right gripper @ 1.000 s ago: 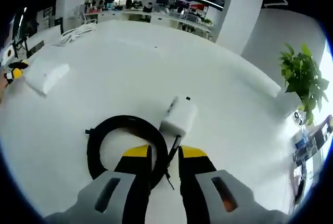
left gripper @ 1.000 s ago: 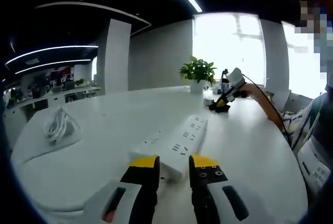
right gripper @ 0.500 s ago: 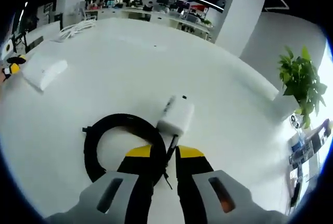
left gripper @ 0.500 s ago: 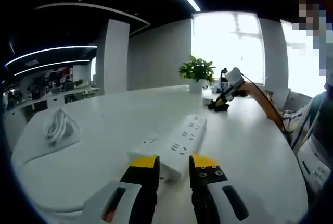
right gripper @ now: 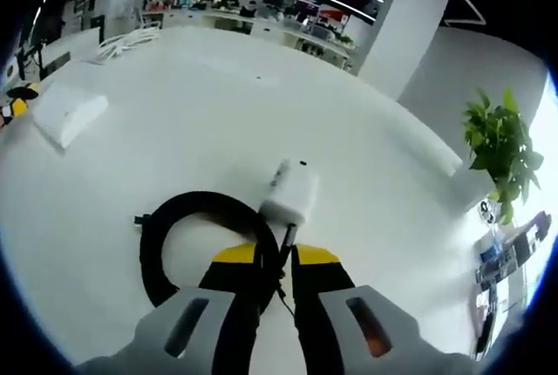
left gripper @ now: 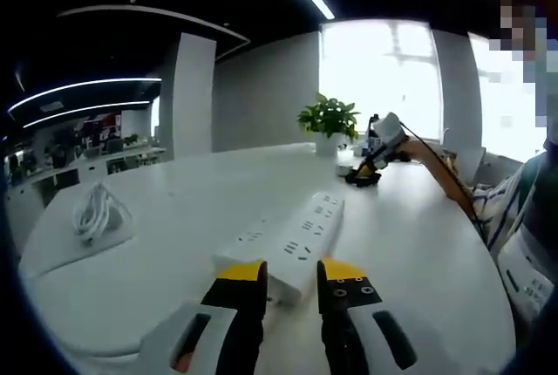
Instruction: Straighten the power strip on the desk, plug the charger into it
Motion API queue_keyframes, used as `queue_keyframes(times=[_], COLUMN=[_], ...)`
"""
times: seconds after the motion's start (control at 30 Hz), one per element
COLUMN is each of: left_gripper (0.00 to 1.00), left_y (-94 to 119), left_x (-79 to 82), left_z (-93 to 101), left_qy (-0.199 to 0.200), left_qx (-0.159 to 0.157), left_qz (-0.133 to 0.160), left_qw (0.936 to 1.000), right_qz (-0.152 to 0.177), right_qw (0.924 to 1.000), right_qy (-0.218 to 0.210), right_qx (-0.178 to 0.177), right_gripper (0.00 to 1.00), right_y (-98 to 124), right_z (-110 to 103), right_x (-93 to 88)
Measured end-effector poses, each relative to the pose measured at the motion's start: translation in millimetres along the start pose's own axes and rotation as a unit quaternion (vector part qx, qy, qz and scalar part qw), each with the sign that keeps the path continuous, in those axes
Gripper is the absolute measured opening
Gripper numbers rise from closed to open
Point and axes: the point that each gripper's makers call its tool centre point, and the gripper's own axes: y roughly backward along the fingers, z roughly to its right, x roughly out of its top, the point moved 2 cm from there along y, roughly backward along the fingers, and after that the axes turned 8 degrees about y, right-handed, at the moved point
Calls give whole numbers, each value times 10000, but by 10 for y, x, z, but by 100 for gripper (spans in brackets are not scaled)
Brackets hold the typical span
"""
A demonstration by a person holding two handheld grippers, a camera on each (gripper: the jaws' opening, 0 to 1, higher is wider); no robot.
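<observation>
A white power strip [left gripper: 292, 244] is lying slantwise on a broad white desk [left gripper: 174, 218], its near end sitting just ahead of the left claw [left gripper: 291, 275], whose yellow-tipped jaws are standing apart with nothing between them. In the right gripper view, the right claw [right gripper: 277, 255] is closing its jaws almost together around the thin cable [right gripper: 283, 262] running from a white charger [right gripper: 290, 193], which is resting prongs-up beside its black coiled cord [right gripper: 205, 240]; whether the cable is actually pinched cannot be told. Judging by this, both steps are still ahead: the strip looks unstraightened and its sockets are empty. Open desk is stretching wide around both items, with a bundled white cord [left gripper: 96, 209] far off, a potted plant [left gripper: 331, 122] at the far edge, and the person's sleeve [left gripper: 523, 218] bordering the right.
</observation>
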Motion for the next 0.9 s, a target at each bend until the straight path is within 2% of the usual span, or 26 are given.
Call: queue_keyframes(times=[0.17,0.23,0.47,0.57,0.8,0.87,0.9], left_gripper=[23,23,23,23,23,23,23], left_y=[-4,-6,-7,-6,-5,-1,1], left_x=[-4,-7,-5,-8,-9,-2,2], left_z=[15,15,13,7,5,2,0], left_qy=[-17,-15,-31,-45,-30,-22,-17], left_qx=[-17,-16,-10,9,9,4,6], left_qz=[-8,-10,-18,-28,-27,-19,-12], left_qw=[10000,10000,10000,10000,10000,10000,10000], right_qz=[-121,-211,-142,-154,-69,-139,-151], right_qw=[9987,9961,9912,9850,9772,9722,9669], right_qy=[450,717,1126,1509,1930,2105,2275], right_qx=[-211,-464,-681,-819,-885,-1019,-1149], right_gripper=[12,11,10,9,9,9,8], right_y=[-7,-6,8,11,-13,-14,-4], right_z=[16,37,-11,-37,-147,-142,-147], right_x=[40,84,225,293,446,476,516])
